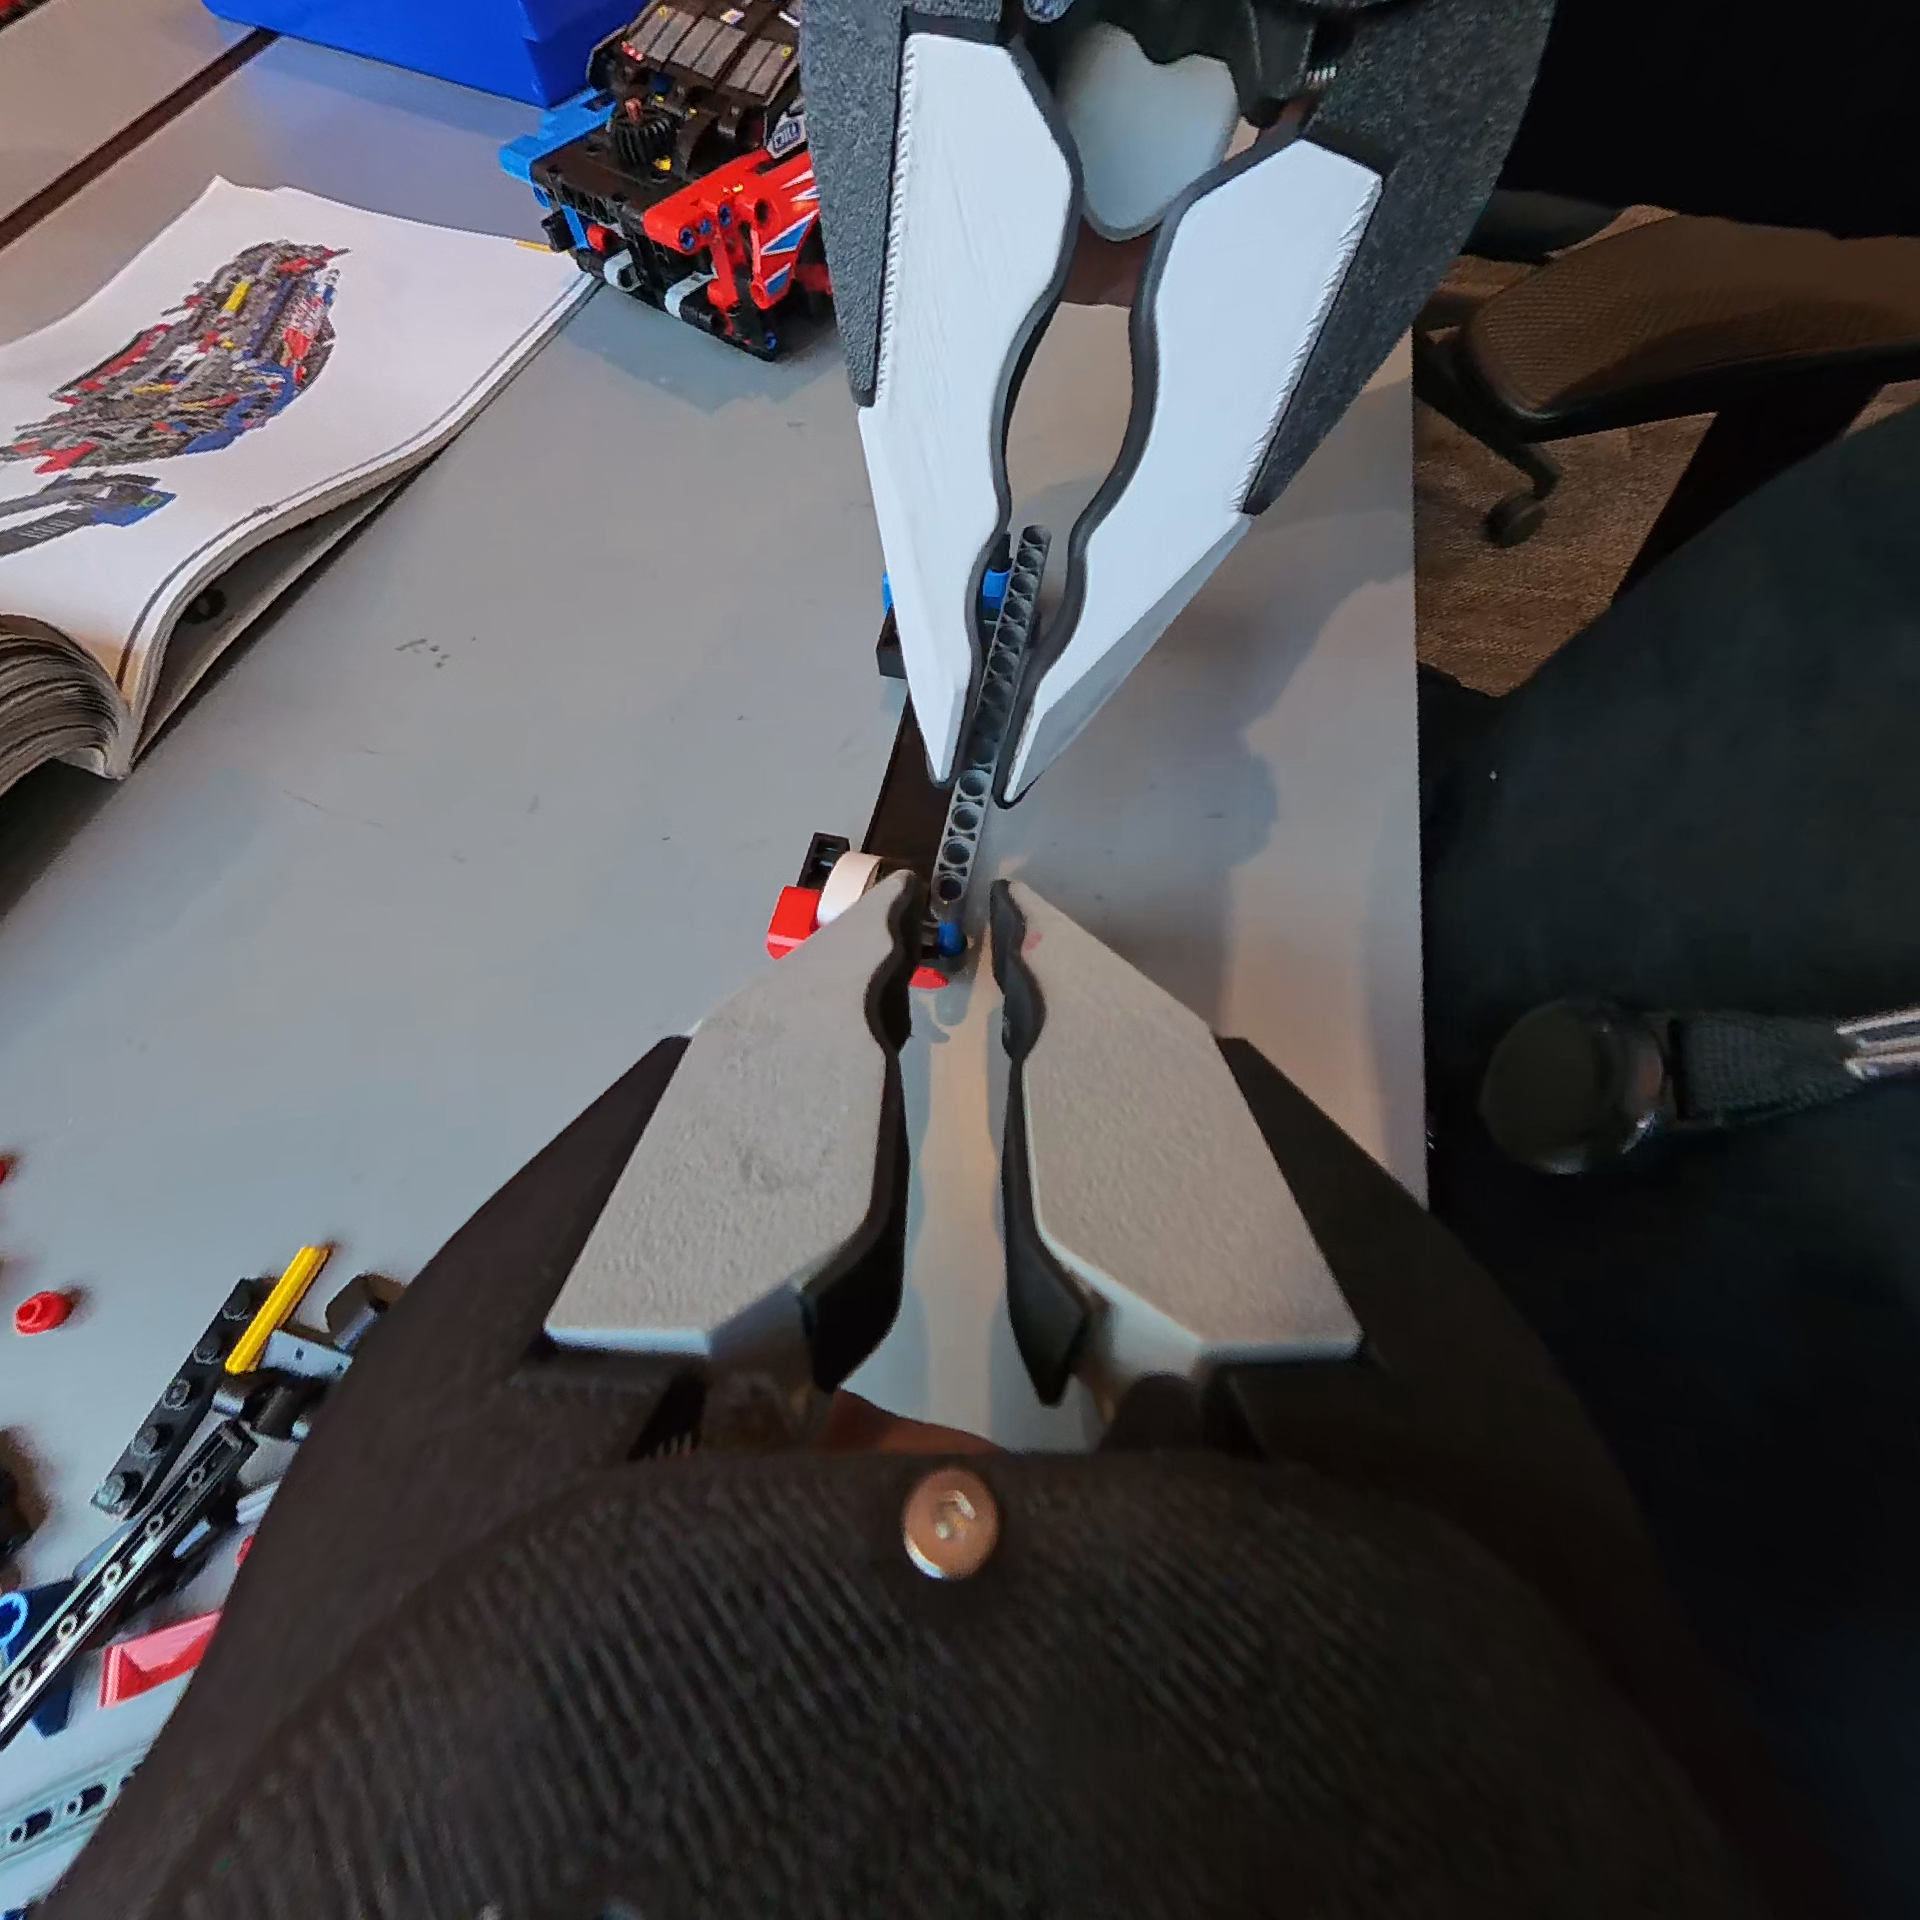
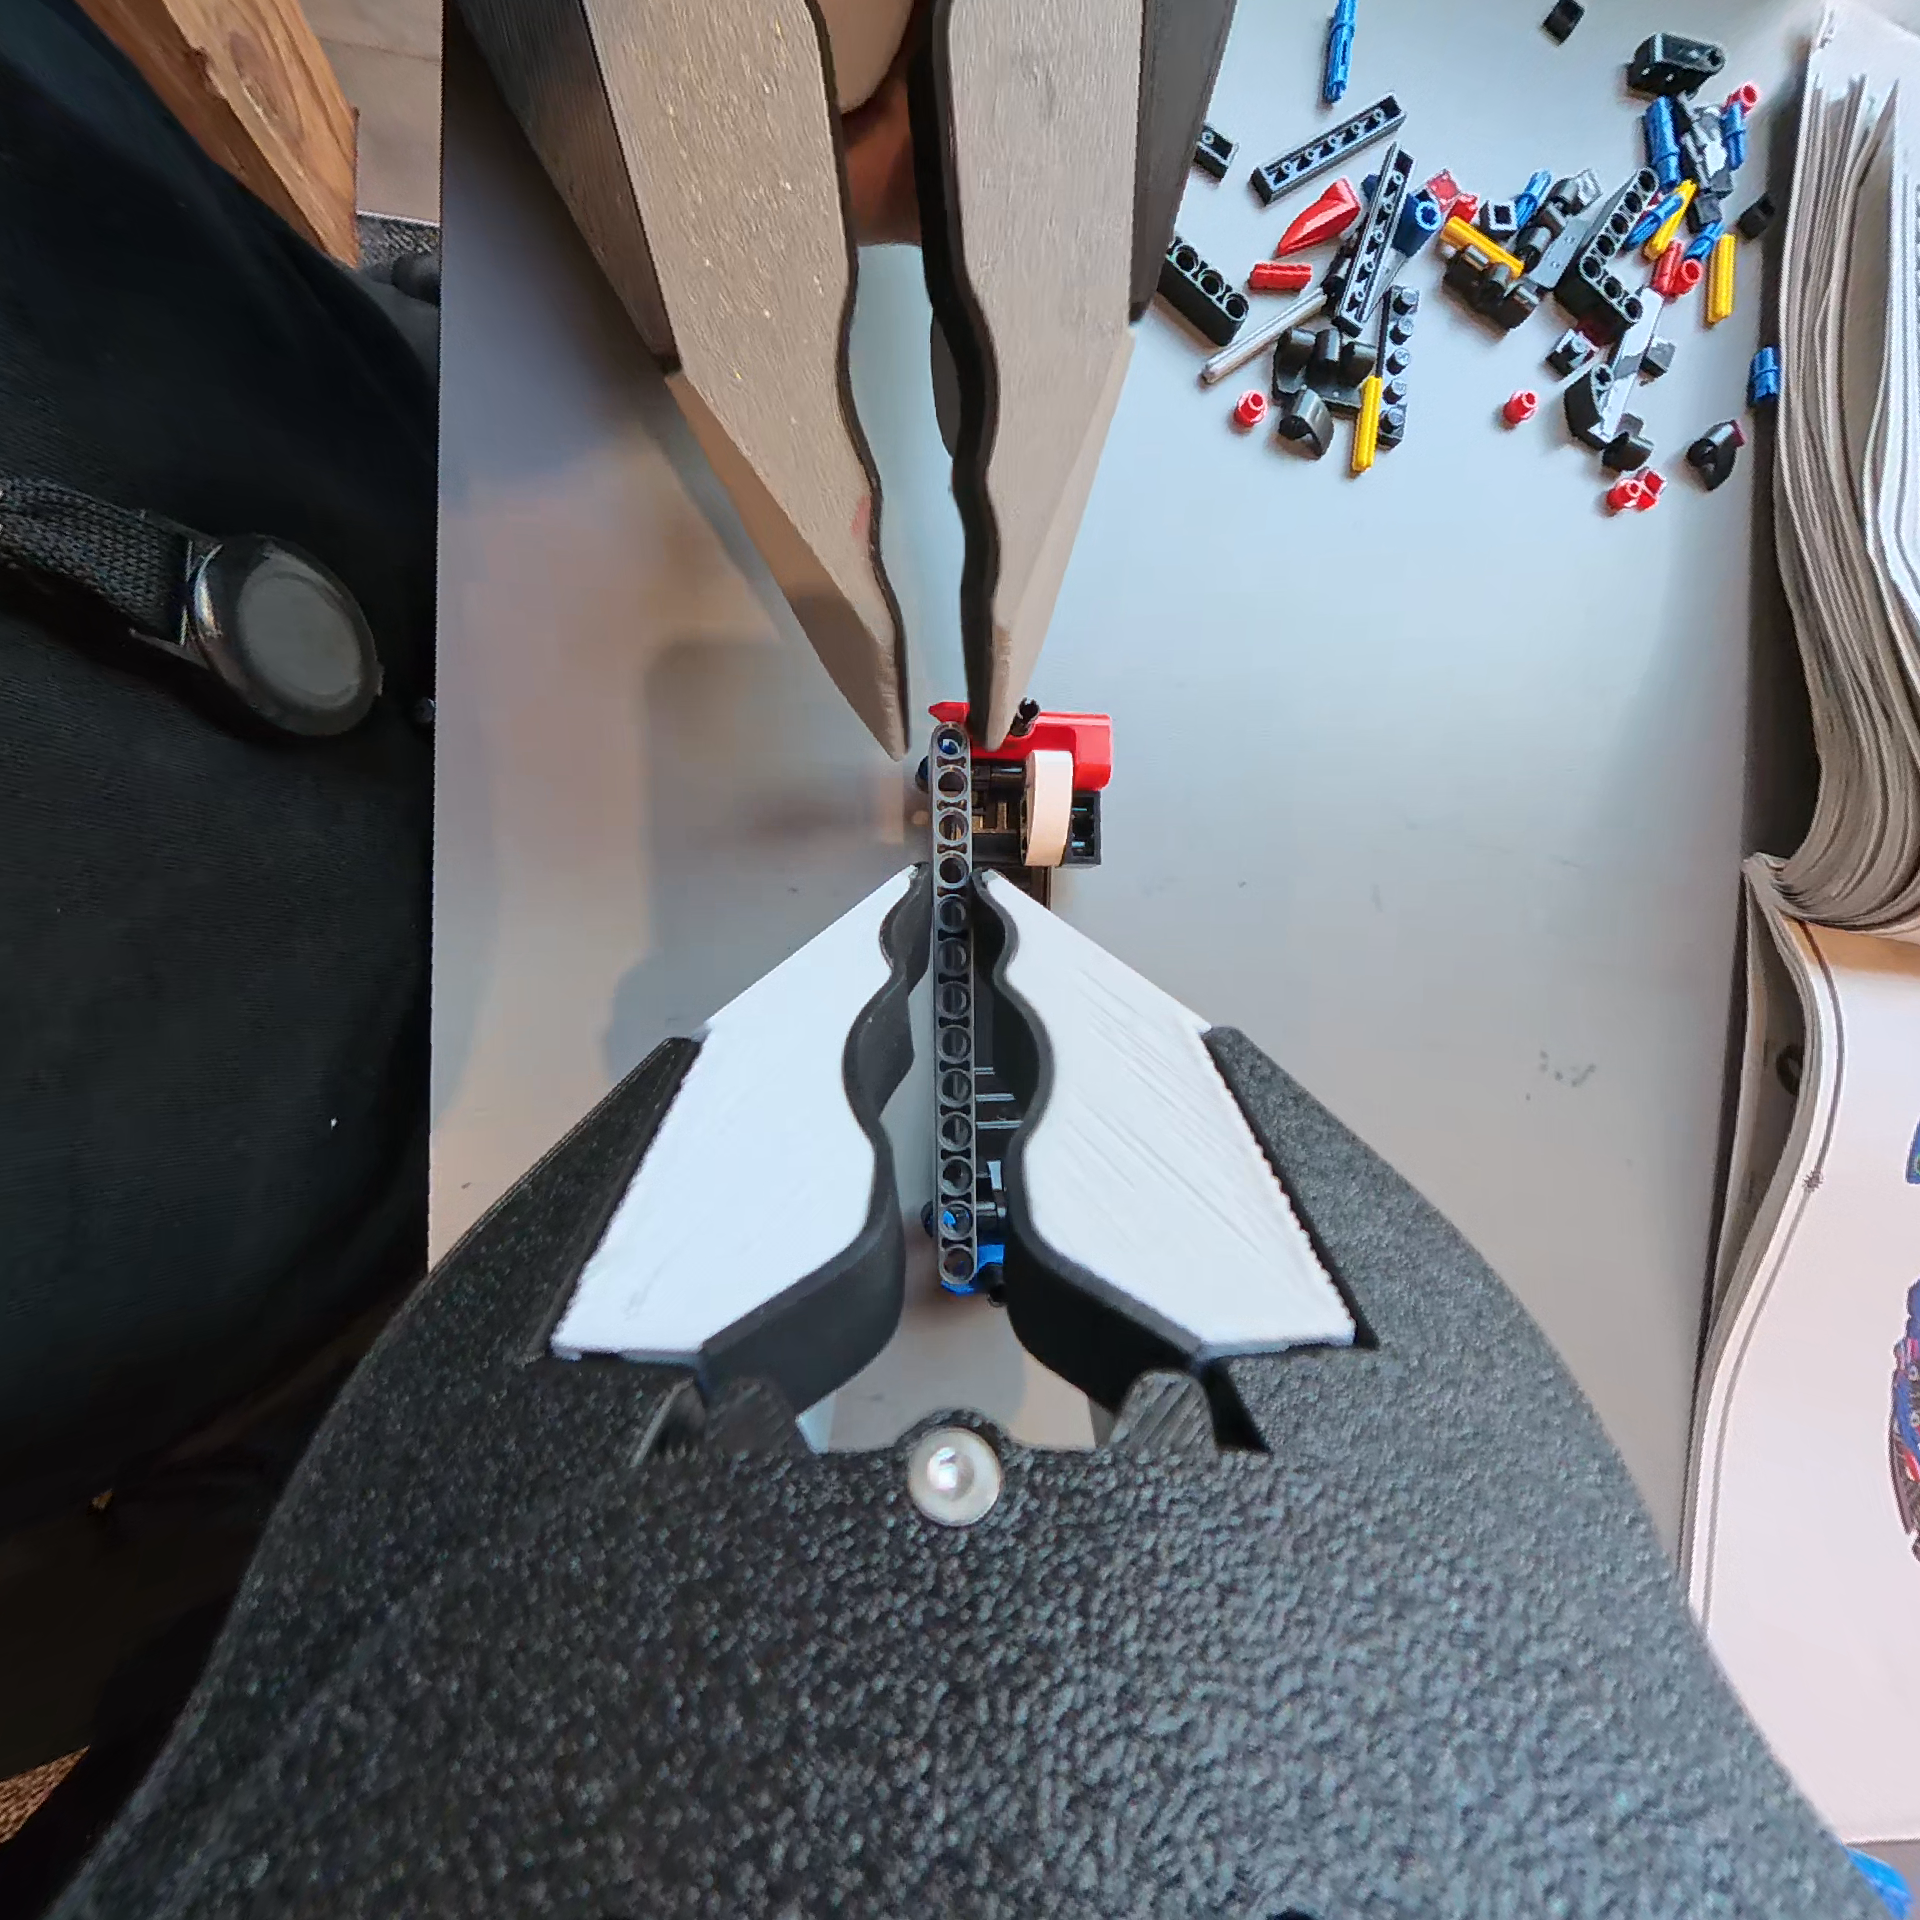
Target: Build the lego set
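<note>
Right gripper (image 2: pixel 953 878) pinches the long grey holed beam (image 2: pixel 952 997) between its white fingers; the left gripper (image 1: pixel 951 894), fingers slightly spread, straddles the beam's far end without clear contact. Only the left wrist view shows one built car model (image 1: pixel 675 177) beyond the right claw — only the right view shows the loose-parts pile (image 2: pixel 1507 249) past the left claw; counted: one beam, two grippers, one open manual (image 1: pixel 239 416).
</note>
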Available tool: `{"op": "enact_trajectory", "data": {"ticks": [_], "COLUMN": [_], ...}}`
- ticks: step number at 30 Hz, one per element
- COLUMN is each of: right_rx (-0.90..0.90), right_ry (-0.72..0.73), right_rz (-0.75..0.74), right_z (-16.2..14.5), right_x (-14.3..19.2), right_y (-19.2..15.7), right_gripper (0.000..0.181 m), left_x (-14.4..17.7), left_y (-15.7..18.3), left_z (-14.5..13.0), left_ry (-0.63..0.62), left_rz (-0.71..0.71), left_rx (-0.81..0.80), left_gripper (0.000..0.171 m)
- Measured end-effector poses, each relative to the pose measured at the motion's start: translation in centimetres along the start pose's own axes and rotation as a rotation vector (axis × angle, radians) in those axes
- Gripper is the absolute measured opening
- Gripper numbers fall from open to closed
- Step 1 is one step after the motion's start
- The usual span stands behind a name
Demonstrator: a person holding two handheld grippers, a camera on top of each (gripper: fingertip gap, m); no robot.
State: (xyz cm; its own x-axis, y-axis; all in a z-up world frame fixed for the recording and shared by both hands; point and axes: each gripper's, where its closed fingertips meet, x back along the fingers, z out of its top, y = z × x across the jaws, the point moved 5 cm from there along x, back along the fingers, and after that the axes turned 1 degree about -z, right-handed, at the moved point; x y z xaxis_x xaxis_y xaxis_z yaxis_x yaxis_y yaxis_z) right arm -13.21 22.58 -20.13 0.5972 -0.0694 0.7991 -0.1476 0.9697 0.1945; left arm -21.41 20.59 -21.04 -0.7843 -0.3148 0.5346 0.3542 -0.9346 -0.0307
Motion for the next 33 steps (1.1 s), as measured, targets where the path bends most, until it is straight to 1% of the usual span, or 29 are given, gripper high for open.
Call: {"op": "enact_trajectory", "data": {"ticks": [3,7,10,14,16,18,19,22,26,27,28,31,33], "right_rx": [0.001,0.009,0.016,0.002,0.000,-0.004,-0.009,-0.027,-0.065,-0.074,-0.083,-0.094,-0.087], "right_ry": [-0.004,-0.022,-0.007,0.010,0.016,0.019,0.021,0.020,0.044,0.059,0.067,0.068,0.050], "right_rz": [0.008,0.006,-0.005,-0.022,-0.024,-0.035,-0.041,-0.073,-0.122,-0.129,-0.137,-0.114,-0.067], "right_z": [0.0,-0.3,-0.1,-0.1,-0.2,-0.4,-0.6,-1.3,-2.1,-2.2,-2.4,-2.8,-3.1], "right_x": [-0.1,-0.5,-0.3,0.4,0.8,1.2,1.4,2.2,4.0,4.5,4.9,5.0,4.1], "right_y": [-0.1,-0.1,0.0,0.2,0.1,0.1,0.2,0.6,1.3,1.4,1.4,0.6,-0.7], "right_gripper": [0.008,0.008,0.008,0.007,0.008,0.008,0.008,0.008,0.008,0.008,0.008,0.008,0.008], "left_x": [-0.3,-0.7,-0.5,0.4,0.8,0.7,0.4,-0.9,-2.2,-2.5,-2.7,-3.0,-3.0], "left_y": [-0.1,0.0,0.0,-0.3,-1.1,-1.5,-1.7,-2.0,-1.9,-1.9,-2.0,-2.0,-2.0], "left_z": [-0.2,-0.5,-0.4,0.1,-0.1,-0.5,-0.8,-1.6,-1.3,-1.3,-1.3,-1.2,-1.1], "left_ry": [-0.013,-0.048,-0.053,-0.002,0.004,-0.017,-0.038,-0.134,-0.172,-0.184,-0.192,-0.194,-0.194], "left_rz": [0.006,0.023,0.038,0.038,0.062,0.061,0.058,0.056,0.045,0.035,0.033,0.031,0.052], "left_rx": [-0.009,-0.041,-0.053,-0.019,0.013,0.041,0.052,0.062,0.032,0.031,0.031,0.020,-0.003], "left_gripper": [0.005,0.005,0.007,0.024,0.038,0.055,0.060,0.070,0.060,0.054,0.043,0.042,0.042]}}
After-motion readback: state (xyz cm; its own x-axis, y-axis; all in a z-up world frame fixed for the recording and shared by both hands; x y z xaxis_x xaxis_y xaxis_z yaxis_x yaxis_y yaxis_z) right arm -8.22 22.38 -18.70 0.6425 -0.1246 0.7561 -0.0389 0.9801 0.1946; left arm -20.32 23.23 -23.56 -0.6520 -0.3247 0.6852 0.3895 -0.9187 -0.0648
